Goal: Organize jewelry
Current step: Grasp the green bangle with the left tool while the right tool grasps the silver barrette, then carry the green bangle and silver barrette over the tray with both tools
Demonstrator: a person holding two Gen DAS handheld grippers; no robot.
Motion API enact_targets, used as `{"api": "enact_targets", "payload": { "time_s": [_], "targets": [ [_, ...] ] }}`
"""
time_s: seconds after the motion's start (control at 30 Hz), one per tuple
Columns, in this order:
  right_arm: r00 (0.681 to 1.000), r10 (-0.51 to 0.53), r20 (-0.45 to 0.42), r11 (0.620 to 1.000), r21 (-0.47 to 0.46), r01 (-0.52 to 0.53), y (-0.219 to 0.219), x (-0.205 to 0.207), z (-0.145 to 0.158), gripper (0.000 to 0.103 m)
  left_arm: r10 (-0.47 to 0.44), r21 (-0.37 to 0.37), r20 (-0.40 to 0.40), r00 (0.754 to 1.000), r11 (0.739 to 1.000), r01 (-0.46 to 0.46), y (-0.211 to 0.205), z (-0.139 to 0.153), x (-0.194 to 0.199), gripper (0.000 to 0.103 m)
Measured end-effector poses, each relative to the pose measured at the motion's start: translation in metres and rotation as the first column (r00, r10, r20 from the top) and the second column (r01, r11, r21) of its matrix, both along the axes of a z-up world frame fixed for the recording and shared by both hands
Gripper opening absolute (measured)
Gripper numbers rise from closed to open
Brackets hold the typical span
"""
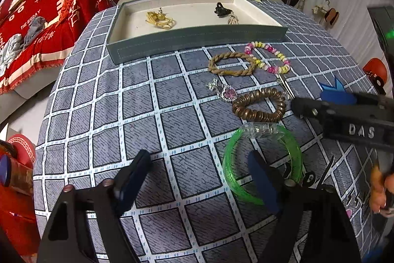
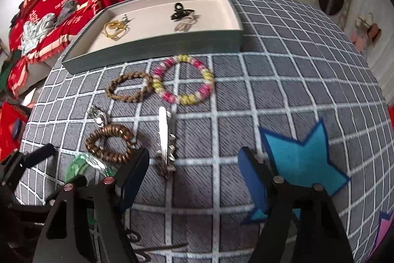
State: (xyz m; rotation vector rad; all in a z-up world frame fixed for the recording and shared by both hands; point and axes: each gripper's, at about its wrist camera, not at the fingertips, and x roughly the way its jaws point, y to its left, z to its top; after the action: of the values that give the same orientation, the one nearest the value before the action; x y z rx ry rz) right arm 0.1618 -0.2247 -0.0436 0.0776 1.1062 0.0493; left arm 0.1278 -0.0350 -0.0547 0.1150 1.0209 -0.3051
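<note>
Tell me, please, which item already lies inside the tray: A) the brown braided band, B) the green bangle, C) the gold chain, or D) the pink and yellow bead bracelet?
C: the gold chain lies on the pale floor of the tray, while the other three sit on the checked cloth in front of it.

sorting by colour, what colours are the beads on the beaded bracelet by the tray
Pink, yellow and whitish beads on the beaded bracelet, clearest in the right wrist view.
</note>
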Motion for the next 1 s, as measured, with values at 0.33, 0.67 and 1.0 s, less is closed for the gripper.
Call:
{"api": "enact_targets", "payload": {
  "time_s": [0.33,0.67,1.0],
  "targets": [
    [0.996,0.091,-0.003,0.992,-0.093,-0.09,0.028,0.013,0.0,0.051,-0.04,0.025,0.029,0.999,0.999,0.04,-0.01,0.001,-0.006,0.079],
    [0.998,0.055,0.004,0.998,-0.042,-0.054,0.022,0.01,0.004,0.018,-0.099,-0.033,0.027,0.995,0.994,0.1,-0.014,0.006,-0.011,0.023],
    [0.998,0.003,0.056,0.998,0.068,-0.007,-0.006,-0.009,0.029,0.018,-0.054,-0.178,0.002,0.999,0.982,0.053,0.017,0.017,-0.006,0.023]
  ]
}}
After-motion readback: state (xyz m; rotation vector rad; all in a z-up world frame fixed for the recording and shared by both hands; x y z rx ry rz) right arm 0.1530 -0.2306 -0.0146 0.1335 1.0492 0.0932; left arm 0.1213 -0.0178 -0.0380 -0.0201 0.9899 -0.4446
